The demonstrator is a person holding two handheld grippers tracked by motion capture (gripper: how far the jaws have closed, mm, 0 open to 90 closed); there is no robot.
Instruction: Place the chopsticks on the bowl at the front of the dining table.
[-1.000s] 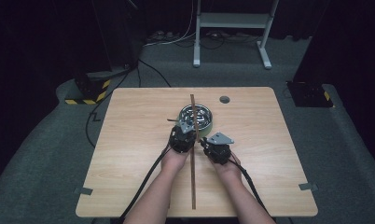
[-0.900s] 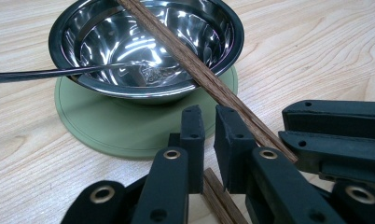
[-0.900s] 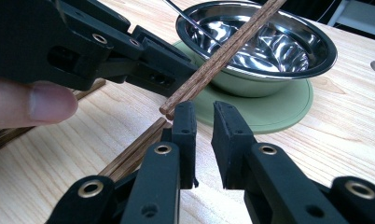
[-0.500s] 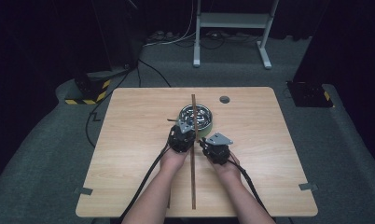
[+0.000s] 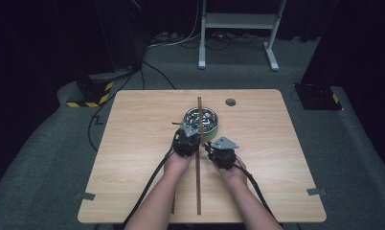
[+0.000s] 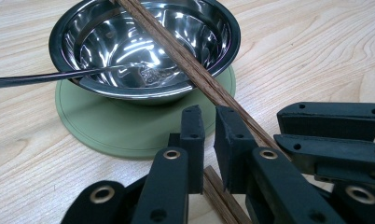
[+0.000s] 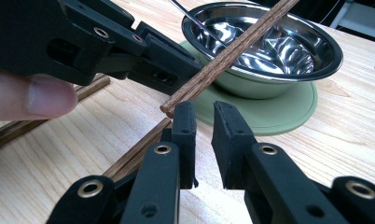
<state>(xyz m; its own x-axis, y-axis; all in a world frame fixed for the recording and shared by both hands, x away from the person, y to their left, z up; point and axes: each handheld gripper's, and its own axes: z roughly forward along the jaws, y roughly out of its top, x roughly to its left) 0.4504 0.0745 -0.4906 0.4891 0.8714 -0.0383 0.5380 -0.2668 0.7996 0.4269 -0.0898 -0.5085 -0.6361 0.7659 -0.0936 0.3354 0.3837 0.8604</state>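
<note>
We work on a pale wood-grain table (image 5: 133, 143) above grey carpet; both grippers (image 6: 206, 135) (image 7: 204, 126) stand nearly closed, gripping nothing, beside a ribbed wooden chopstick (image 7: 232, 51) on a polished steel bowl (image 6: 223, 46)

Black-and-yellow striped block (image 5: 87, 94) and white stand (image 5: 238, 28) on floor.

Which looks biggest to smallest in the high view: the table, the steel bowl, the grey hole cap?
1. Table, by far.
2. Steel bowl.
3. Grey hole cap, smallest; it lies farther from the camera, yet the gap is plain.
</note>
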